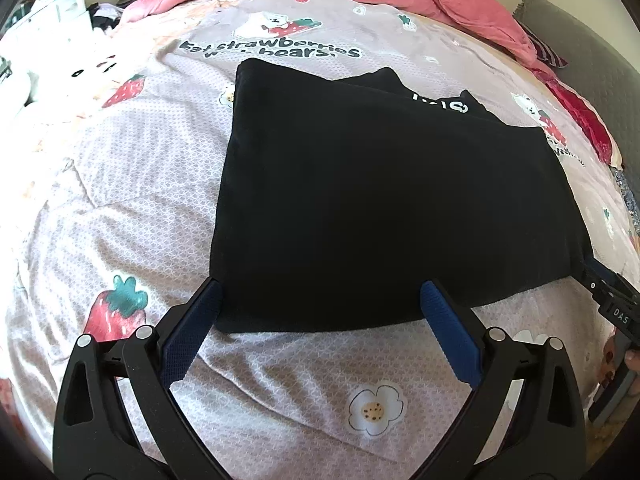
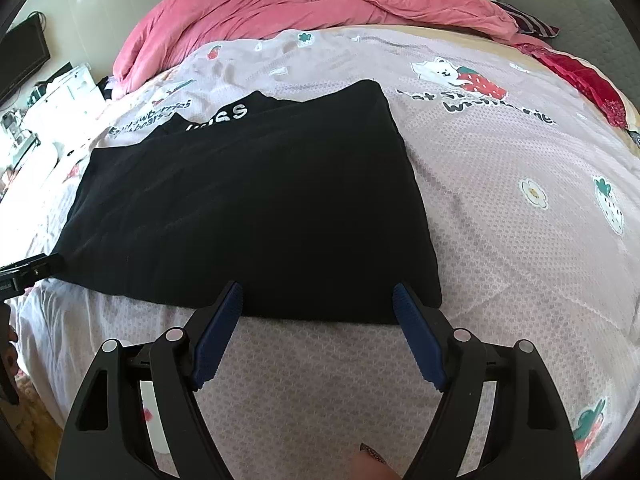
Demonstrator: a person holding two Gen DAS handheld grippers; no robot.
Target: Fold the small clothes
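A black garment (image 1: 360,192) with white lettering lies flat on the bed, its sides folded in to a rough rectangle. My left gripper (image 1: 320,292) is open, its blue pads straddling the garment's near-left hem just above the cloth. In the right wrist view the same black garment (image 2: 248,208) fills the middle. My right gripper (image 2: 318,294) is open over the near-right hem, nothing pinched between its pads. The right gripper's body (image 1: 612,300) shows at the right edge of the left wrist view, and the left gripper's body (image 2: 28,268) at the left edge of the right wrist view.
The bed sheet (image 1: 280,392) is pale lilac with strawberries, flowers and bears. A pink duvet (image 2: 304,4) is bunched along the far side. A grey headboard (image 2: 592,28) and red cloth (image 2: 580,76) lie at the right. A cluttered white shelf (image 2: 60,100) stands left of the bed. A fingertip (image 2: 372,460) shows at the bottom.
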